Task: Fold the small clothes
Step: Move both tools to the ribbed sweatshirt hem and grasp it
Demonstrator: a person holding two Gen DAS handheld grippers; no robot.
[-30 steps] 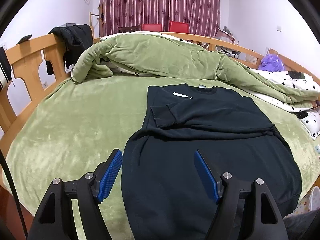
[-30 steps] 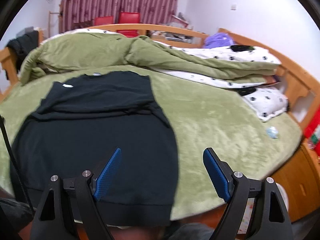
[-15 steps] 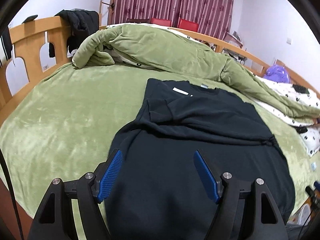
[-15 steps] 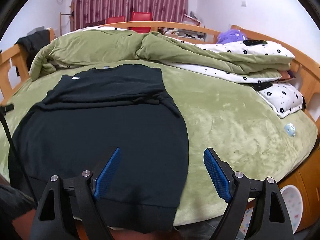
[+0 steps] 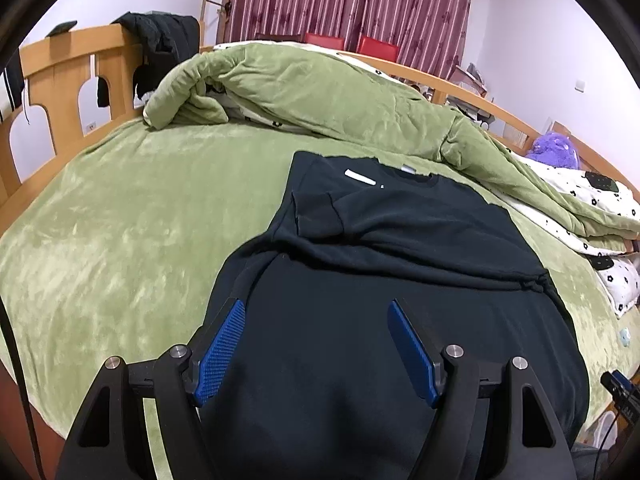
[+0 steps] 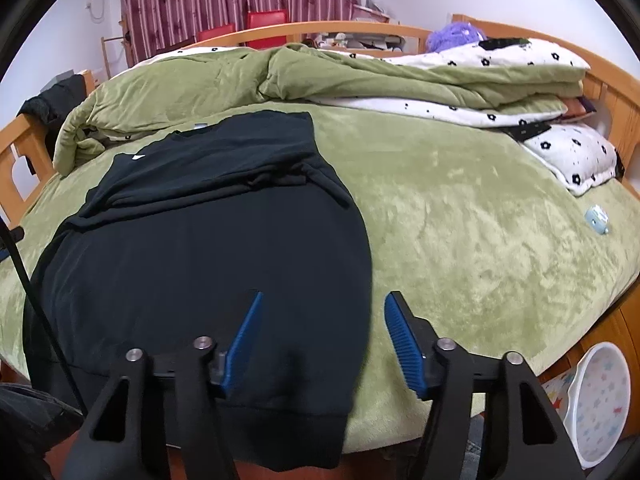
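Observation:
A black sweatshirt [image 5: 380, 320] lies flat on the green bedspread [image 5: 120, 220], both sleeves folded across its chest, hem hanging over the near bed edge. My left gripper [image 5: 316, 312] hovers open over the shirt's lower left part, nothing between its blue pads. In the right wrist view the same sweatshirt [image 6: 200, 248] fills the left half. My right gripper [image 6: 322, 304] is over its lower right edge. Its jaws are closing, with the shirt's right side edge lying between and below them; the pads do not press on cloth.
A rumpled green quilt [image 5: 320, 96] and white flowered bedding [image 6: 480, 68] pile up at the back. A wooden bed frame [image 5: 60, 72] with dark clothes hung on it rings the mattress. A small pale blue object [image 6: 597, 219] lies at right; a white bowl [image 6: 600, 400] sits on the floor.
The right gripper has sunk toward the shirt's lower right edge and its jaws have narrowed. The left gripper has rolled slightly and come to sit over the shirt's lower left part.

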